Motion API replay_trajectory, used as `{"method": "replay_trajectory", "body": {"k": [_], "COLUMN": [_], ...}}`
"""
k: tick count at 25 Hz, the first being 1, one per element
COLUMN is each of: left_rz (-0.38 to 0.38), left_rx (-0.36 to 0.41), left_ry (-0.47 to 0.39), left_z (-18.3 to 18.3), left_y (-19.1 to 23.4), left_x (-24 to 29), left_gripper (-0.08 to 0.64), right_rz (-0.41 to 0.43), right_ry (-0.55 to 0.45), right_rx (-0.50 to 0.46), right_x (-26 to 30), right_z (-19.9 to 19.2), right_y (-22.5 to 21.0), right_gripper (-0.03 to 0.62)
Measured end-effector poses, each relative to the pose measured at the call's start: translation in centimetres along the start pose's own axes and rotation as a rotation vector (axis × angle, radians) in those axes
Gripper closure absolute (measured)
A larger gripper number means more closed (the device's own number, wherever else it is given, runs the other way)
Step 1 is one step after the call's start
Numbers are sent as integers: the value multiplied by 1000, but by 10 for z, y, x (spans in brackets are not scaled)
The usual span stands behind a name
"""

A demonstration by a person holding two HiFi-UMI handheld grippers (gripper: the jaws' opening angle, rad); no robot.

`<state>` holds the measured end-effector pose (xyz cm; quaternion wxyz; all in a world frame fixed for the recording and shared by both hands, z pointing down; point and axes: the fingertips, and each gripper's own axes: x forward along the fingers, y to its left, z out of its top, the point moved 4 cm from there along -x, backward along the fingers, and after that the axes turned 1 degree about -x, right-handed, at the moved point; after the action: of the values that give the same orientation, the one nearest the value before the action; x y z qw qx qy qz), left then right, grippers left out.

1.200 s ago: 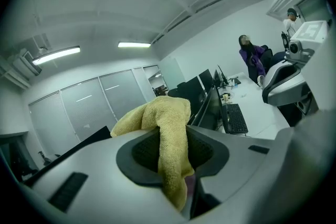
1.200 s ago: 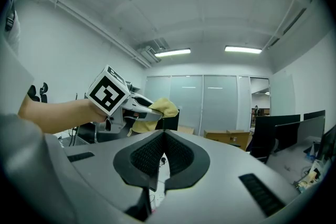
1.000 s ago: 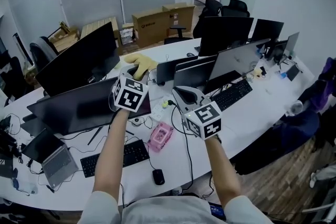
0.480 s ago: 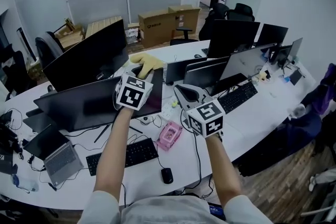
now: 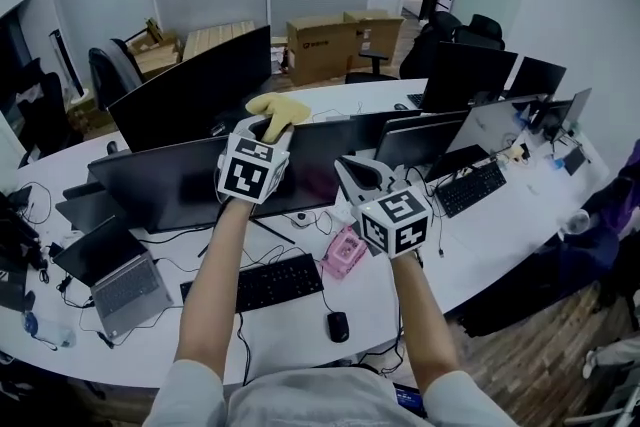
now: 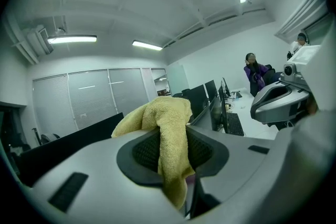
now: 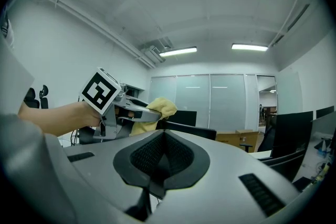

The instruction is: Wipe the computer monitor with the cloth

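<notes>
Yellow terry cloth [image 5: 277, 107] was pinched between the jaws of the left gripper [image 5: 266, 129], held up near the top edge of the wide dark monitor [image 5: 160, 187] on the white tabletop [image 5: 490, 233]. Wiping looked not yet begun; the next move likely called for bringing the cloth flat against the screen. The left forearm reached straight forward. To its right and lower, the right gripper [image 5: 350, 173] hovered, jaws pressed together and empty.
</notes>
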<state>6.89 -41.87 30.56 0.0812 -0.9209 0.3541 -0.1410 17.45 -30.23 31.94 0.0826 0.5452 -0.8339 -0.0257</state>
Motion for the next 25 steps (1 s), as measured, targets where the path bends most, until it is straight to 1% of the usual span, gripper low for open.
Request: {"method": "replay_trajectory", "body": {"k": [9,13,17,25], "left_rz": [28,51,84,166], "left_rx": [-71,-85,-104,-122], "left_ry": [-11,-16,-17,-12], "left_z": [-25,-37,-52,-81], "left_y": [54,80,109,165], "left_x": [-52,-77,-104,-158], "left_gripper": [439,439,439,439], "right_rz": [22,49,78,129], "right_ry": [-7,-1,4,-7], "right_rx": [7,0,-18,-13], "right_x": [31,50,72,109], "right_z": [11,15,19,21], "right_y": [48,73,103,159], "right_gripper": [569,569,569,569]}}
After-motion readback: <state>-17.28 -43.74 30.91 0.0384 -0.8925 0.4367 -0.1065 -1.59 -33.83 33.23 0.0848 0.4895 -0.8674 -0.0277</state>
